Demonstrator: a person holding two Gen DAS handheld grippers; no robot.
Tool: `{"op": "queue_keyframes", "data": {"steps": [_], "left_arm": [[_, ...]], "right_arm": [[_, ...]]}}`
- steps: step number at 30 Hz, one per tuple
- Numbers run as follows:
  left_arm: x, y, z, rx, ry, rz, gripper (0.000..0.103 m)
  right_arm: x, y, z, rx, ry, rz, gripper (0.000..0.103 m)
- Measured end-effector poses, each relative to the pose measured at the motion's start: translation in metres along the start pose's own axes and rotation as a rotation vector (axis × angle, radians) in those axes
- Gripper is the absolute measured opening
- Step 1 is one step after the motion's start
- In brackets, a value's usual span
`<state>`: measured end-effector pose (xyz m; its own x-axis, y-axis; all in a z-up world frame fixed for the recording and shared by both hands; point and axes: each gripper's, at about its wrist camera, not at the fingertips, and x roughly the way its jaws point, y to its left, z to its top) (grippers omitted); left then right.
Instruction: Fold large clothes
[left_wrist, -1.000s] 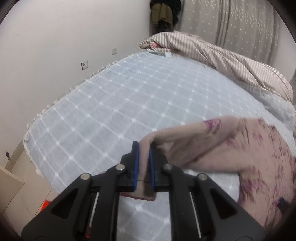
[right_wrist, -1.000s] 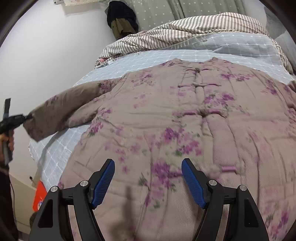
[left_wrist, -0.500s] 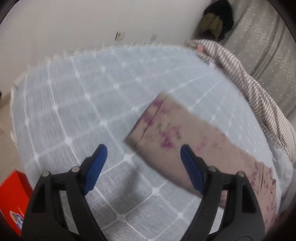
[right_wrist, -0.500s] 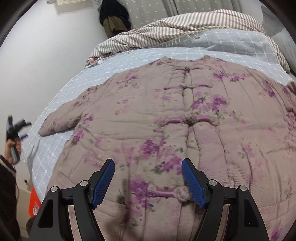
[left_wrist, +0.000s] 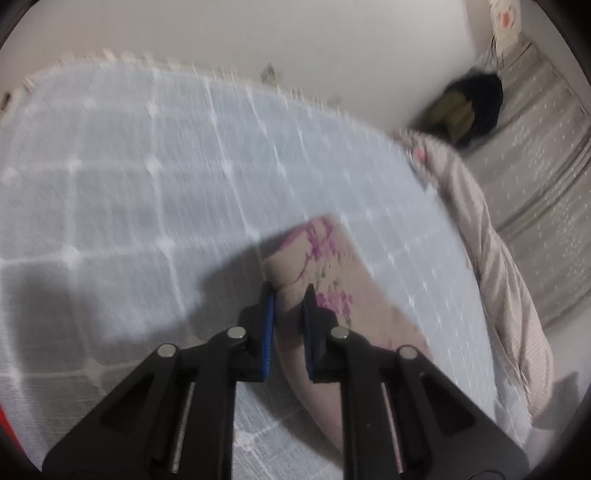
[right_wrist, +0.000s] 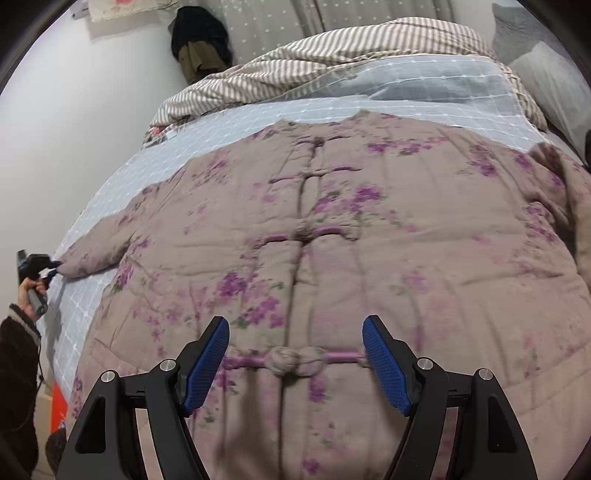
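A large padded jacket (right_wrist: 332, 229), dusty pink with purple flowers and knot buttons, lies front-up and spread out on the bed. Its left sleeve (left_wrist: 325, 266) stretches out to the left over the sheet. My left gripper (left_wrist: 290, 299) is shut on the cuff end of that sleeve; it also shows far left in the right wrist view (right_wrist: 40, 264), at the sleeve tip. My right gripper (right_wrist: 295, 354) is open and empty, low over the jacket's hem, its fingers either side of a knot button (right_wrist: 291, 362).
The bed has a pale blue checked sheet (left_wrist: 129, 192). A striped duvet (right_wrist: 314, 62) is bunched at the far end by the curtain. A dark garment (right_wrist: 201, 44) hangs at the wall. An orange box (right_wrist: 58, 410) stands on the floor at left.
My left gripper let go of the sleeve, opened over it as it lay on the sheet, then closed on its cuff again. My right gripper moved forward along the jacket's hem.
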<state>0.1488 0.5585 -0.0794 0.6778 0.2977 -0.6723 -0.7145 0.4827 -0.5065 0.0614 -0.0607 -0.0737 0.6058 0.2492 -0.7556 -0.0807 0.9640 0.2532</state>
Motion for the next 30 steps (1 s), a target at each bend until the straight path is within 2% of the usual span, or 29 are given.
{"op": "queue_keyframes", "data": {"steps": [2, 3, 5, 8, 10, 12, 13, 16, 22, 27, 30], "left_arm": [[-0.002, 0.001, -0.003, 0.019, -0.037, 0.088, 0.015], [0.008, 0.001, -0.007, 0.036, -0.01, 0.159, 0.015], [0.029, 0.002, -0.015, 0.07, 0.074, 0.251, 0.019], [0.022, 0.001, -0.017, 0.126, 0.044, 0.262, 0.033], [0.011, -0.002, -0.015, 0.172, 0.036, 0.247, 0.063], [-0.007, -0.003, -0.014, 0.225, 0.022, 0.235, 0.075], [-0.018, -0.006, -0.017, 0.256, 0.011, 0.23, 0.077], [-0.036, -0.018, -0.025, 0.346, 0.032, 0.213, 0.089], [-0.073, -0.053, -0.057, 0.518, 0.106, 0.129, 0.095], [-0.1, -0.09, -0.104, 0.609, 0.184, -0.015, 0.101], [-0.116, -0.111, -0.135, 0.65, 0.244, -0.097, 0.102]], "right_arm": [[-0.004, -0.006, 0.0, 0.007, -0.005, -0.007, 0.076], [-0.006, -0.009, 0.0, 0.009, -0.007, -0.011, 0.076], [-0.011, -0.016, 0.0, 0.013, -0.018, -0.025, 0.076], [-0.026, -0.024, -0.002, -0.022, -0.083, -0.106, 0.076], [-0.038, -0.029, -0.005, -0.082, -0.133, -0.189, 0.076], [-0.044, -0.036, -0.006, -0.12, -0.152, -0.265, 0.077], [-0.048, -0.043, -0.007, -0.127, -0.151, -0.311, 0.078], [-0.058, -0.065, -0.009, -0.088, -0.141, -0.352, 0.08], [-0.089, -0.111, -0.023, 0.002, -0.135, -0.352, 0.082], [-0.109, -0.151, -0.041, 0.07, -0.117, -0.376, 0.082], [-0.119, -0.177, -0.053, 0.111, -0.107, -0.38, 0.083]]}}
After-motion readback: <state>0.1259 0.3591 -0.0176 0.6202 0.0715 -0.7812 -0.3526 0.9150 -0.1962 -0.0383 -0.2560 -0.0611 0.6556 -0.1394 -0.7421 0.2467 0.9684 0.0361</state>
